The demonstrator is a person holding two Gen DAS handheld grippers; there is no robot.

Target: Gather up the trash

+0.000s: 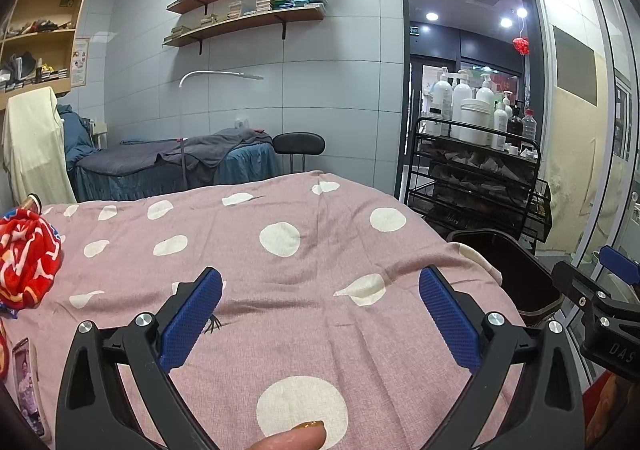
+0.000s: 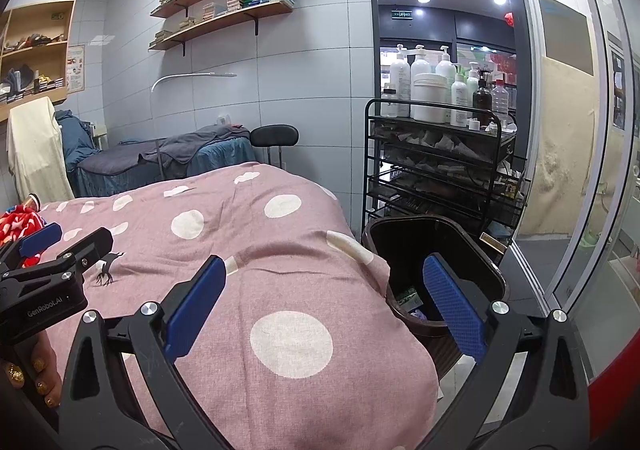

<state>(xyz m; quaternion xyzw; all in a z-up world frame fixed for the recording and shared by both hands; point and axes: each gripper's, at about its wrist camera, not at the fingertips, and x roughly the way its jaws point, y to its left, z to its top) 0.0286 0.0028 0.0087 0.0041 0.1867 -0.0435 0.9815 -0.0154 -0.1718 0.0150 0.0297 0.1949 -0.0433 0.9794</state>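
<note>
Bright even overhead light; ceiling glare; sharp focus; fisheye bending, dark corners.

blanket [image 1: 320, 290]: pink, white dots | bin [image 2: 460, 250]: dark brown | cloth [image 1: 24, 258]: red, white

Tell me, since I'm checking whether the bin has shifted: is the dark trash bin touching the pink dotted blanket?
Touching. In the right wrist view the pink blanket drapes against the trash bin's near rim, no gap showing.

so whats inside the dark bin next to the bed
In the dark bin, a green-and-white packet and some scraps lie at the bottom. The right gripper finger and the bin's wall hide the rest.
</note>
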